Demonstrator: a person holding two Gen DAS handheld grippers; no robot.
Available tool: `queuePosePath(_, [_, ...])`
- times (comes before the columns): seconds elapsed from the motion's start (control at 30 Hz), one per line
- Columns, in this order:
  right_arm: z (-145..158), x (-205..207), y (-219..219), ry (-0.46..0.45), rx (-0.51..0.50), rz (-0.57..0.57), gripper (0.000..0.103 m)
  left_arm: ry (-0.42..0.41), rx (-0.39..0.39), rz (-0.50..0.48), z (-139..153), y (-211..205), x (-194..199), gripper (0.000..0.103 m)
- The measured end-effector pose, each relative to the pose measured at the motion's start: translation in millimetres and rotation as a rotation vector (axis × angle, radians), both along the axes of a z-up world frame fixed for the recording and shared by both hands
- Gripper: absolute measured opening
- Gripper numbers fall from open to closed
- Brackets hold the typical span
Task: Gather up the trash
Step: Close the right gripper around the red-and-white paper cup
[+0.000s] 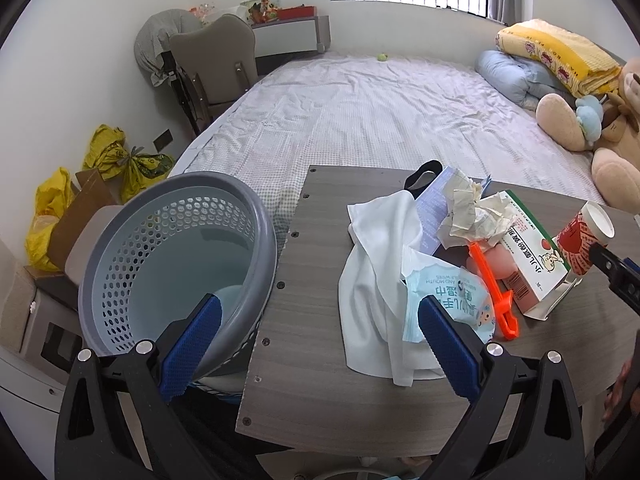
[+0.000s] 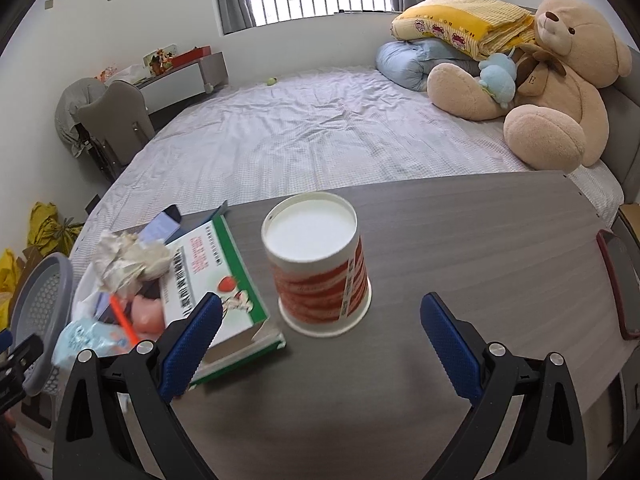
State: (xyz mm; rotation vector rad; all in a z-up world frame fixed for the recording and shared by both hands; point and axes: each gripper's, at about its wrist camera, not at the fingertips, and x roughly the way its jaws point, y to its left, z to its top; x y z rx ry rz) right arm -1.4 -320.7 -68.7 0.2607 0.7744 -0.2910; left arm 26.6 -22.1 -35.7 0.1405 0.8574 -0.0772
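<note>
A grey perforated basket [image 1: 168, 264] stands off the left edge of the wooden table [image 1: 312, 380]. My left gripper [image 1: 320, 320] is open, one finger over the basket rim, the other by a blue wet-wipe packet [image 1: 448, 300]. Beside that lie a white cloth [image 1: 380, 280], crumpled paper [image 1: 476, 212], an orange plastic stick [image 1: 492, 288] and a green-edged box [image 1: 532, 256]. A red-and-white paper cup [image 2: 320, 268] stands upside down on the table [image 2: 480, 248], just ahead of my open right gripper [image 2: 320, 320]. The box [image 2: 216, 276] lies left of the cup.
A bed [image 2: 304, 132] with a big teddy bear [image 2: 552, 80] and folded bedding lies behind the table. A red-cased phone [image 2: 620, 280] lies at the table's right edge. Yellow bags [image 1: 116, 156] and a grey chair [image 1: 216, 56] stand by the left wall.
</note>
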Motion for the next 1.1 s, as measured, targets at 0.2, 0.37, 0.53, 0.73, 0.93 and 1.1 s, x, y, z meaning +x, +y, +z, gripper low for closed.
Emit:
queuePosePath(0.2, [-7,20,-8,0.008,0.0,-0.005,0.095,-0.029,-0.017,0.008,4,3,4,0.097])
queuePosePath(0.37, [-14,29,-9,0.016,-0.014,0.0,0.094,-0.015,-0.013,0.012,0,2,6,0.097])
queuePosePath(0.53, [-15,32,-8,0.002,-0.008,0.008,0.086,0.018,-0.008,0.001,-7,-1,7,0.097])
queuePosePath(0.73, [-15,34,-8,-0.003,0.004,0.025,0.06,0.024,0.007,0.003,-10,-4,5,0.097])
queuePosePath(0.93, [0,17,-12,-0.056,-0.001,0.023,0.06,0.02,0.015,-0.006,-8,-11,5,0.097])
queuePosePath(1.1, [9,-7,-12,-0.071,-0.001,0.031,0.06,0.0,0.019,-0.046,-2,-33,13,0.097])
